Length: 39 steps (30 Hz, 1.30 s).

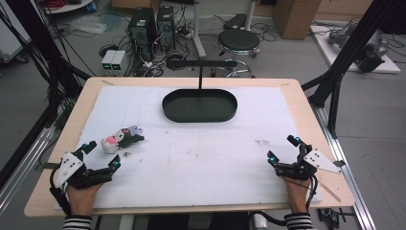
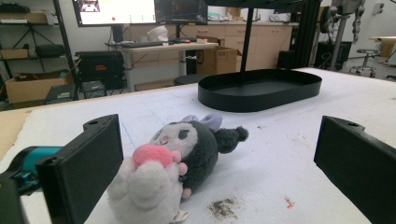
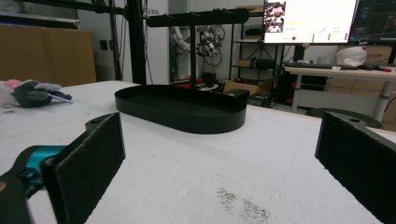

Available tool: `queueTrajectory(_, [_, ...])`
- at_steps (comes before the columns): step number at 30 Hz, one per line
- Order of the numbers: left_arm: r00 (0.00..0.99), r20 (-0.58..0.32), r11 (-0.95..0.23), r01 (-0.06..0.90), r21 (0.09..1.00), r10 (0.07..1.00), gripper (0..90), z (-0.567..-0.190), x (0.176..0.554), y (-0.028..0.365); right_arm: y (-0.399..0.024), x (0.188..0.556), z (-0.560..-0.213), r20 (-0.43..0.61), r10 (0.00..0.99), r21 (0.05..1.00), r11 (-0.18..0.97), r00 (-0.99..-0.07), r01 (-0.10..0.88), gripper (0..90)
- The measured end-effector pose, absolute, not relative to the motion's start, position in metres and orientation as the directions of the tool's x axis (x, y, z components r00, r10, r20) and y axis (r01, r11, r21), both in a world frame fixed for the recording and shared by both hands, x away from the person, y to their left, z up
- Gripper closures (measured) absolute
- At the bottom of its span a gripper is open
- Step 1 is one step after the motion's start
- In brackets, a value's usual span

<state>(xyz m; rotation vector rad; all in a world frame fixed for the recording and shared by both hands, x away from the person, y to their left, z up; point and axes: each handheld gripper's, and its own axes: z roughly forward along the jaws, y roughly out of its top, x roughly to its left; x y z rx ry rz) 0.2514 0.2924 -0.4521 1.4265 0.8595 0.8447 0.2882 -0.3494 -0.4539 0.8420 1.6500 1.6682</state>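
A small plush toy [image 1: 120, 139], white and dark grey with a pink patch and lilac ears, lies on its side on the white mat at the left. In the left gripper view the plush toy [image 2: 177, 163] is close ahead, partly between the two jaws. My left gripper [image 1: 101, 154] rests just below and left of it, open, with nothing held. At the mat's right front my right gripper [image 1: 282, 149] is open and holds nothing. A black oval tray [image 1: 199, 106] with an upright T-shaped stand [image 1: 200, 72] sits at the back centre. From the right gripper view the tray [image 3: 182, 112] is ahead and the plush toy [image 3: 32, 92] far left.
The white mat [image 1: 201, 153] covers a wooden table [image 1: 297, 91]. Dark crumbs [image 2: 224, 207] lie on the mat beside the toy. Black frame posts [image 1: 344, 57] stand at the table's right and left sides. A stool [image 1: 238, 43] and computers [image 1: 151, 26] are on the floor behind.
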Motion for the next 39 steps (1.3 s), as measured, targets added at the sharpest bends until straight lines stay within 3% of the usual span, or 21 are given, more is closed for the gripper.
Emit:
queueTrajectory(26, [0.476,0.0,-0.028,0.052,0.998,0.879,1.7,-0.45,0.254,0.293,-0.348,0.288,-0.454,-0.005,0.807,1.0,0.002,-0.59,-0.005,0.5])
queueTrajectory(39, [0.541,0.044,-0.11,0.091,0.99,0.84,1.7,-0.401,0.27,0.303,-0.348,0.288,-0.454,-0.007,0.808,1.0,0.004,-0.589,-0.007,0.5])
